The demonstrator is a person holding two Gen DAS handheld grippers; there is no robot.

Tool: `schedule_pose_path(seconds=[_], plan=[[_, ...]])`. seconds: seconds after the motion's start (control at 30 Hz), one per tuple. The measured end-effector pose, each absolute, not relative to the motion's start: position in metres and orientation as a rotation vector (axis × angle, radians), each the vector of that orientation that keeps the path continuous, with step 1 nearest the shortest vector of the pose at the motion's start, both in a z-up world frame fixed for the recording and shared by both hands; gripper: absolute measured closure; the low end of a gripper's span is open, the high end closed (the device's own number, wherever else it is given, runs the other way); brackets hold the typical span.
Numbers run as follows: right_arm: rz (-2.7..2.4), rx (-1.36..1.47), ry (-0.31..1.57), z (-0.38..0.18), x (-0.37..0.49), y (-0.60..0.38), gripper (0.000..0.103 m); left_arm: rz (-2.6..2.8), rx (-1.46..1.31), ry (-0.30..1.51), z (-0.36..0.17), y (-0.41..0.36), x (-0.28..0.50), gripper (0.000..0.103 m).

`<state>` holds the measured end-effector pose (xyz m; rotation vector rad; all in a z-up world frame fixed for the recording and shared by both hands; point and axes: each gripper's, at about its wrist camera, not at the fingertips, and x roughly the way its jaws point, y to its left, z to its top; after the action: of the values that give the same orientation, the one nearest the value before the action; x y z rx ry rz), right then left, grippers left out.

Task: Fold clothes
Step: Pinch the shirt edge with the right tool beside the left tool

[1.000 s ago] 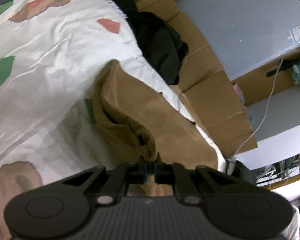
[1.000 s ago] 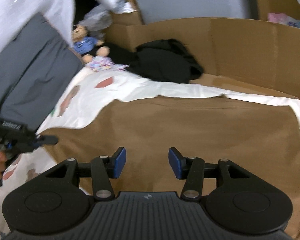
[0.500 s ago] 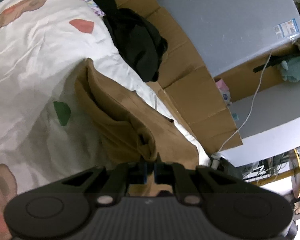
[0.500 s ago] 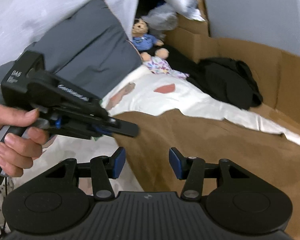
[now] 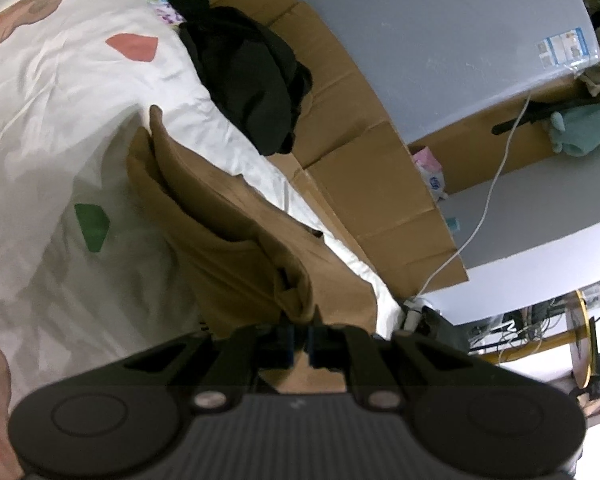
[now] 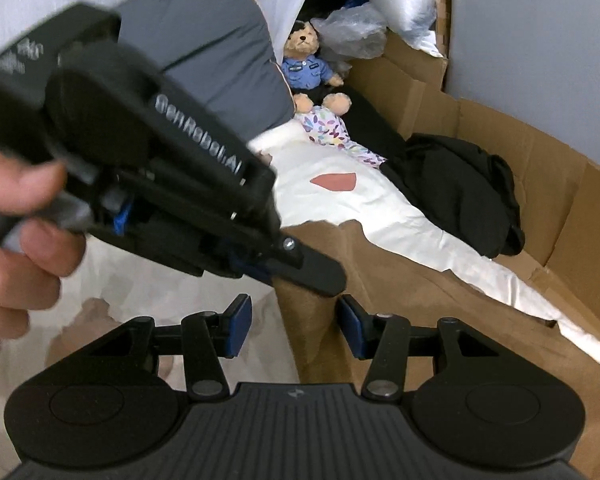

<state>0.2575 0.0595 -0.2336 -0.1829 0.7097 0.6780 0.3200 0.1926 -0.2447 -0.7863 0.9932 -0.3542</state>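
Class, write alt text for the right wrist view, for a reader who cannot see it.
The right gripper hangs open over a brown garment on a white bedsheet. The left gripper, held in a hand, is shut on the garment's lifted edge. Behind lie a black garment and a teddy bear.

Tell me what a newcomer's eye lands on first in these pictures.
First, the large tan-brown cloth garment spread over the white patterned bedsheet, one edge pinched in the shut left tongs and lifted into a fold. Next, the right tongs stand open just below that pinched edge. Behind, a teddy bear in a blue shirt sits by the crumpled black garment.
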Motion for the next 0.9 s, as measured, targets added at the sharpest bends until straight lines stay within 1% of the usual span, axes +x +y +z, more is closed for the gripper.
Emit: schedule_pose_path(seconds=[0.03, 0.07, 0.1, 0.13, 0.17, 0.2, 0.27, 0.3, 0.33, 0.37, 0.4, 0.43, 0.53, 0.77, 0.9], plan=[[0.670, -0.189, 0.715, -0.236, 0.259, 0.060, 0.053, -0.352, -0.787, 0.995, -0.245, 0.193, 0.320, 0.097], [0.664, -0.196, 0.720, -0.238, 0.260, 0.060, 0.060, -0.350, -0.785, 0.997, -0.244, 0.193, 0.320, 0.097], [0.658, -0.204, 0.725, -0.240, 0.262, 0.060, 0.070, -0.350, -0.782, 0.997, -0.244, 0.192, 0.320, 0.097], [0.649, -0.205, 0.729, -0.242, 0.263, 0.060, 0.077, -0.352, -0.778, 0.997, -0.244, 0.192, 0.321, 0.097], [0.639, -0.195, 0.725, -0.242, 0.267, 0.059, 0.086, -0.356, -0.781, 0.991, -0.244, 0.192, 0.321, 0.097], [0.631, -0.172, 0.716, -0.241, 0.268, 0.057, 0.091, -0.361, -0.786, 0.983, -0.243, 0.193, 0.321, 0.097], [0.628, -0.142, 0.704, -0.241, 0.269, 0.052, 0.096, -0.367, -0.797, 0.974, -0.241, 0.194, 0.323, 0.094], [0.626, -0.128, 0.698, -0.241, 0.269, 0.050, 0.097, -0.363, -0.805, 0.972, -0.241, 0.197, 0.324, 0.087], [0.620, -0.118, 0.705, -0.242, 0.273, 0.049, 0.098, -0.350, -0.802, 0.970, -0.240, 0.199, 0.325, 0.072], [0.615, -0.112, 0.715, -0.243, 0.275, 0.047, 0.098, -0.335, -0.796, 0.967, -0.238, 0.201, 0.326, 0.062], [0.613, -0.111, 0.719, -0.244, 0.276, 0.045, 0.098, -0.315, -0.782, 0.961, -0.237, 0.205, 0.327, 0.043], [0.615, -0.108, 0.721, -0.244, 0.277, 0.043, 0.098, -0.305, -0.781, 0.957, -0.237, 0.208, 0.329, 0.036], [0.620, -0.099, 0.722, -0.245, 0.279, 0.037, 0.098, -0.292, -0.797, 0.955, -0.240, 0.216, 0.333, 0.035], [0.656, -0.067, 0.734, -0.251, 0.284, 0.027, 0.098, -0.198, -0.852, 0.980, -0.270, 0.232, 0.353, 0.032], [0.673, -0.066, 0.734, -0.252, 0.287, 0.023, 0.098, -0.172, -0.874, 0.981, -0.290, 0.237, 0.371, 0.023]])
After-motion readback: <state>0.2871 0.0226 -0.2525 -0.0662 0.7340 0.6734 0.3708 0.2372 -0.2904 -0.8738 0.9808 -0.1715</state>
